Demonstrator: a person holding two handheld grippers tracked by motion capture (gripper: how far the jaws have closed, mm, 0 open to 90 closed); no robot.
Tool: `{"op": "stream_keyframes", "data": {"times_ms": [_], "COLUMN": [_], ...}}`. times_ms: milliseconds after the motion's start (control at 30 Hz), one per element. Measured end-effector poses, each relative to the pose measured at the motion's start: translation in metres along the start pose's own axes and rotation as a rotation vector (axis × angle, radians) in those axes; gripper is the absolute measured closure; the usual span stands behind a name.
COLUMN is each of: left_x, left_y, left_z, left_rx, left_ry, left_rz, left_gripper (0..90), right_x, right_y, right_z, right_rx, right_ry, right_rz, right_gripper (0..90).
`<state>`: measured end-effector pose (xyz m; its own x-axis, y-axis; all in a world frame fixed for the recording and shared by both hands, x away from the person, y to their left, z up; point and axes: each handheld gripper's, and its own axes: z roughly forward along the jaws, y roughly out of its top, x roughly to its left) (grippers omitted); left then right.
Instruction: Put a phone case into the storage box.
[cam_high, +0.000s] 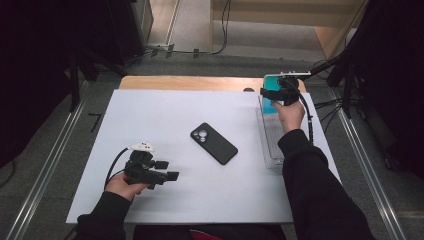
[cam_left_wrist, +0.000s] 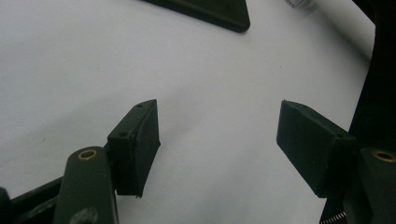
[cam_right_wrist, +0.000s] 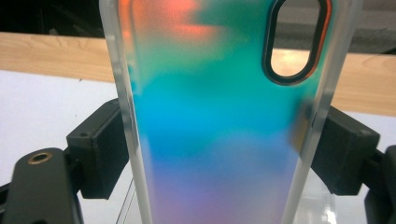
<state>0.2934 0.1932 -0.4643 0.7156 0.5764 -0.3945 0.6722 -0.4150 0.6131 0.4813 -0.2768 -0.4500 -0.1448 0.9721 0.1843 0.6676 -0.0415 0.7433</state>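
The right gripper (cam_high: 276, 94) pinches an iridescent phone case (cam_right_wrist: 219, 116) by its long edges above the clear tray (cam_high: 270, 145) at the table's (cam_high: 150, 115) right side, while the left gripper (cam_high: 167, 170), fingers (cam_left_wrist: 135, 144) spread on nothing, sits near the black phone (cam_high: 214, 143).

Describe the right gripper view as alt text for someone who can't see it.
A translucent phone case, shimmering orange, green, blue and violet, stands upright, clamped by its long edges between the right gripper's two black fingers. Its oval camera cutout sits at upper right; behind are the white table and a wooden strip.
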Motion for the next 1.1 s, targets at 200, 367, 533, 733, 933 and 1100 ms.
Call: {"op": "stream_keyframes", "data": {"times_ms": [200,367,533,733,933,1100], "left_x": [-0.001,-0.001,-0.001,-0.001,0.001,0.001], "left_y": [0.000,0.000,0.000,0.000,0.000,0.000], "left_z": [0.001,0.002,0.003,0.002,0.001,0.000], "left_rx": [0.006,0.010,0.012,0.011,0.006,0.005], "left_ry": [-0.003,-0.003,-0.006,-0.002,-0.001,0.002], "left_rz": [0.009,0.008,0.009,0.005,-0.002,-0.003], "left_gripper": [29.4,29.4,29.4,29.4,29.4,29.4], "right_x": [0.003,0.003,0.002,0.000,-0.002,0.004], "right_y": [-0.004,-0.003,-0.004,-0.002,0.000,0.002], "right_z": [0.008,0.009,0.013,0.008,-0.008,-0.027], "right_rx": [0.008,-0.018,-0.002,-0.009,0.028,0.052], "right_ry": [-0.024,-0.020,-0.040,-0.036,-0.016,-0.001], "right_rz": [-0.026,-0.018,-0.017,-0.013,0.007,0.005], "right_gripper": [14.1,14.2,11.4,0.0,0.0,0.0]}}
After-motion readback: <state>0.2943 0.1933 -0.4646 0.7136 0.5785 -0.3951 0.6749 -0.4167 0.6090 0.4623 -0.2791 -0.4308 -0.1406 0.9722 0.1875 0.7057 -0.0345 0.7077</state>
